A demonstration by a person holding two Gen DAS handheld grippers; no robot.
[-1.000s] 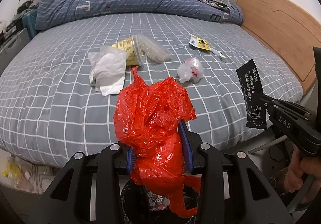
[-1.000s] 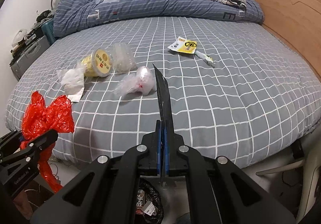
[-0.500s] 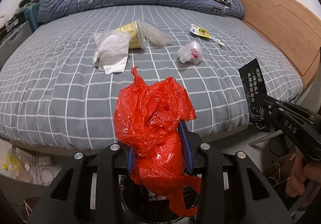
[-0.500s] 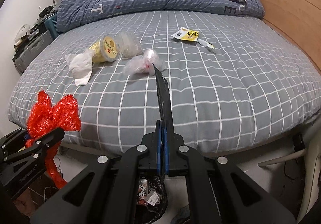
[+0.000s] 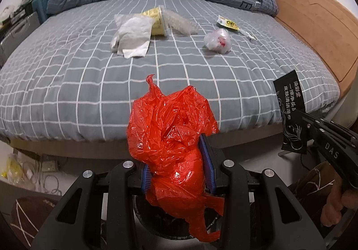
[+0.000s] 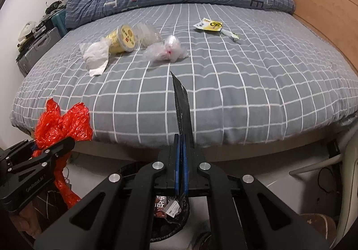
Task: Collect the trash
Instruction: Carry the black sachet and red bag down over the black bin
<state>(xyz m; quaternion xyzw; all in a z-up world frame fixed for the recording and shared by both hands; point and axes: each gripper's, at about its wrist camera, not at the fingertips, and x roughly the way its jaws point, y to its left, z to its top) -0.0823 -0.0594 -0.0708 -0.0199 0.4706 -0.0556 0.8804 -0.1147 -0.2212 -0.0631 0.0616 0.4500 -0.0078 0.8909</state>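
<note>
**Q:** So what are you holding right now?

**A:** Honestly, both sets of jaws are busy. My left gripper (image 5: pixel 179 160) is clamping a crumpled red plastic bag (image 5: pixel 172 138), jaws partway open with the bag bunched between the blue pads, its tail dangling down over the black trash bin (image 5: pixel 156 223) on the floor. My right gripper (image 6: pixel 182 160) is pinching a flat black sachet (image 6: pixel 182 104) with white lettering, jaws squeezed fully together on it, the packet sticking up edge-on in that view. It's also hanging above the bin, just off the near edge of the bed (image 6: pixel 246 93).

**Q:** And the rest of the trash?

**A:** Lying on the grey checked bed sheet, well apart from me. There's a white tissue (image 5: pixel 133 37) touching a tipped yellow cup (image 6: pixel 122 38), a clear plastic container (image 5: pixel 179 22) just beside that, a knotted clear bag (image 5: pixel 218 40) with something red inside, and a yellow wrapper (image 5: pixel 228 24) further back near a small tube (image 6: pixel 230 35).
</note>
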